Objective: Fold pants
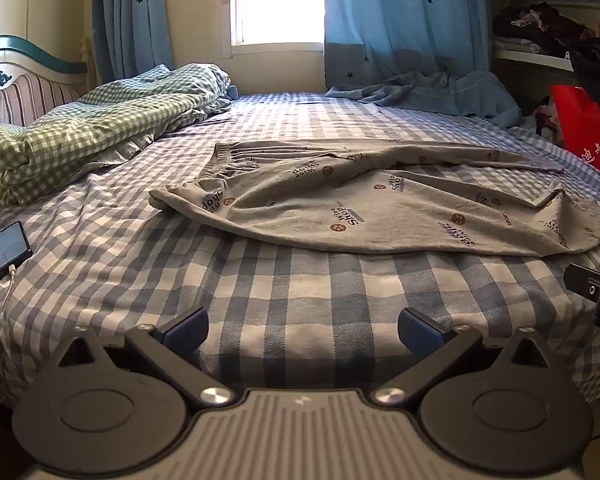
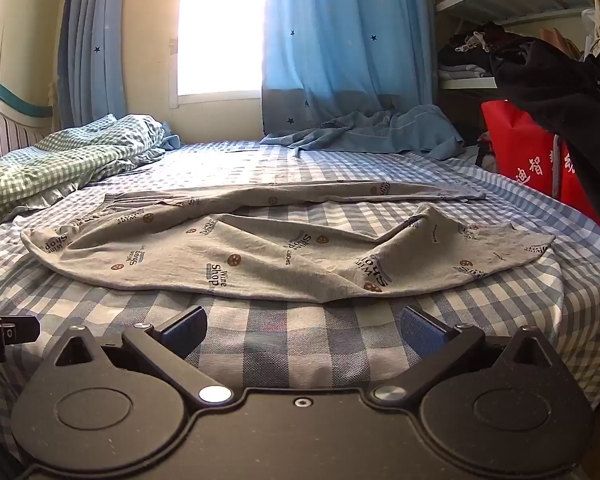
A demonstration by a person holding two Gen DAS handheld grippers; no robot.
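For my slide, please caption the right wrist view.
Open right gripper faces unfolded grey pants on the checkered bed.

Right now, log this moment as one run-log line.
stage: pre-grasp | pants: spread unfolded on bed | left gripper: open, empty | right gripper: open, empty

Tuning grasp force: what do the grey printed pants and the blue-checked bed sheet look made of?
Grey printed pants: soft, thin knit, probably cotton jersey; matte, limp drape, shallow wrinkles, gathered elastic waistband. Blue-checked bed sheet: woven cotton or blend, matte; visible weave texture up close. Fibre content cannot be confirmed by look.
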